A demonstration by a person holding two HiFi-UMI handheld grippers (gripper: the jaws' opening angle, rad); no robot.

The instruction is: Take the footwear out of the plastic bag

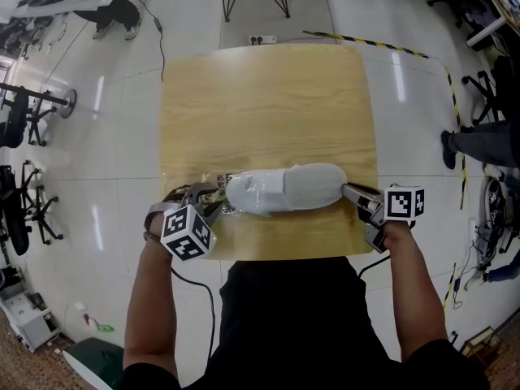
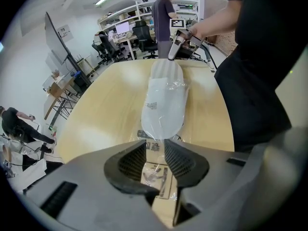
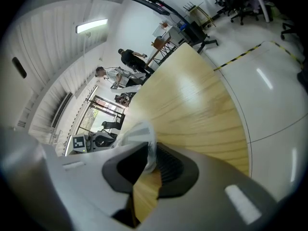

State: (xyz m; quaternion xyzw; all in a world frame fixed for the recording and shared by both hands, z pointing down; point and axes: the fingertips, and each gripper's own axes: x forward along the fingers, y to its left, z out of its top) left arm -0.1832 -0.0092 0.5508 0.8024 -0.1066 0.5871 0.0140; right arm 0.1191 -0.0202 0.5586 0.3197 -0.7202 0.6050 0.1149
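Observation:
A white shoe [image 1: 284, 189] lies on its side in a clear plastic bag [image 1: 210, 184] near the front edge of the wooden table [image 1: 268, 104]. My right gripper [image 1: 349, 192] is shut on the shoe's right end; in the right gripper view the white edge [image 3: 137, 134] sits pinched between the pads [image 3: 168, 165]. My left gripper [image 1: 213, 201] points steeply down over the bag's flat left end. In the left gripper view its jaws [image 2: 155, 153] stand apart, with the printed plastic [image 2: 155, 170] showing in the gap and the shoe [image 2: 163, 105] just beyond.
The table's front edge runs close to the person's body. A power strip [image 1: 262, 39] lies on the floor behind the table, and striped tape [image 1: 366, 43] runs past its far right corner. Office chairs [image 1: 24, 120] stand at the left. A person [image 2: 162, 13] stands by desks.

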